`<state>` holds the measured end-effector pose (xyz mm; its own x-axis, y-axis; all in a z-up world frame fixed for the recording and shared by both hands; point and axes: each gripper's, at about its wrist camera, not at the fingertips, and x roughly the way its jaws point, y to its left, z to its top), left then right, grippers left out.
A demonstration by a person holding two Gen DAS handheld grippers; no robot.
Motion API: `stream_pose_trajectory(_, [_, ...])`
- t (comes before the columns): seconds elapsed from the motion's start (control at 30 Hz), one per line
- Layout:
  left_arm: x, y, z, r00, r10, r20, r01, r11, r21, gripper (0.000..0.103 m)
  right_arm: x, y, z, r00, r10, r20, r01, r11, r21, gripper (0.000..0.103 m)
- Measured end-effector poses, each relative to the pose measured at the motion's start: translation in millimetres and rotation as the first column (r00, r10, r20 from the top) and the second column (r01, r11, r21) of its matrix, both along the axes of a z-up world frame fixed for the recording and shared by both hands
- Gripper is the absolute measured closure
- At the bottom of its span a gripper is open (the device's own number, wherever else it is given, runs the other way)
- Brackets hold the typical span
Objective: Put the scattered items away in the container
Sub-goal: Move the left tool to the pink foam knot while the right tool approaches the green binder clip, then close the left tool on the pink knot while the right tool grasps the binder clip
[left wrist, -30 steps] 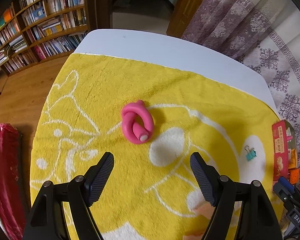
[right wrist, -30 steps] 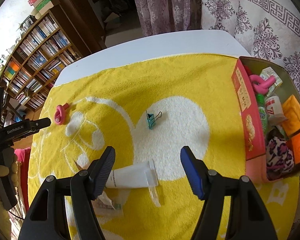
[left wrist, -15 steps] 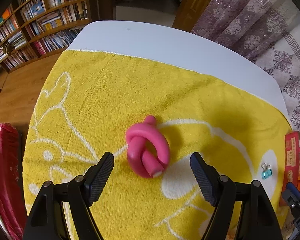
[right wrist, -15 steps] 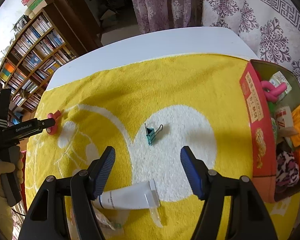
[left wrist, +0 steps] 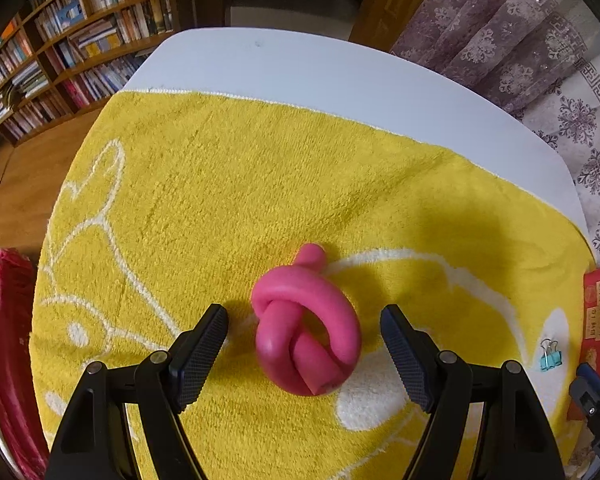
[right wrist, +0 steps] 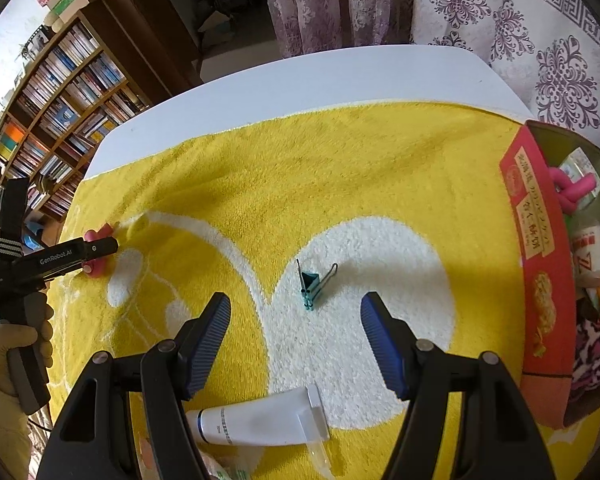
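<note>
Both my claws gape wide: my left claw (left wrist: 304, 344) straddles the knotted pink foam twist (left wrist: 306, 330), my right claw (right wrist: 296, 334) hovers before the teal metal binder clip (right wrist: 312, 284).

Container (right wrist: 540, 240): cut off at the 3 o'clock edge of the right wrist view; its far wall is unseen.
Pink knot (right wrist: 96, 254): at 9 o'clock, mostly hidden behind the left gripper (right wrist: 100, 246).
Packet (right wrist: 220, 470): at 6 o'clock, cropped and blurred.
Box lettering: too small to read.
</note>
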<state>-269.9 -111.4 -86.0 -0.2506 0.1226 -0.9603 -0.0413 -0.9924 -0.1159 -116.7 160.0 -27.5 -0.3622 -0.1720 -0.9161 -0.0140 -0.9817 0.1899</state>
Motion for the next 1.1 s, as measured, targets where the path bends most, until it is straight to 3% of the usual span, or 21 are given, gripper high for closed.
stream_pose_trajectory(0.1, [0.0,2.0,-0.1,1.0,-0.023,-0.021,0.023,1.0,-0.002,0.024,-2.3,-0.3,-3.9,1.0,-0.004,0.007,0.004,1.0,0.001,0.031])
stream_pose_trajectory(0.13, [0.7,2.6,0.2,0.999,-0.03,-0.029,0.03,1.0,-0.001,0.029,-3.1,-0.5,-5.3,1.0,-0.005,0.01,0.005,1.0,0.002,0.031])
stream_pose_trajectory(0.17, [1.5,3.3,1.0,0.998,-0.041,-0.041,0.04,0.999,-0.005,0.047,-3.3,-0.7,-6.2,1.0,-0.006,0.012,0.006,1.0,0.001,0.031])
stream_pose_trajectory(0.2, [2.3,4.1,2.7,0.997,-0.054,-0.053,0.054,0.998,-0.013,0.053,-3.4,-0.6,-6.8,1.0,-0.006,0.014,0.006,1.0,0.001,0.031])
stream_pose_trajectory(0.83, [18.1,13.3,27.9,0.994,-0.068,-0.09,0.071,0.997,0.033,0.053,-25.3,-5.6,-29.2,0.999,0.001,0.04,-0.003,0.999,0.047,0.032])
stream_pose_trajectory(1.1, [32.9,16.7,34.6,0.993,-0.083,-0.089,0.086,0.996,0.032,0.053,-29.4,-4.0,-39.7,0.999,0.006,0.048,-0.011,0.995,0.102,0.073])
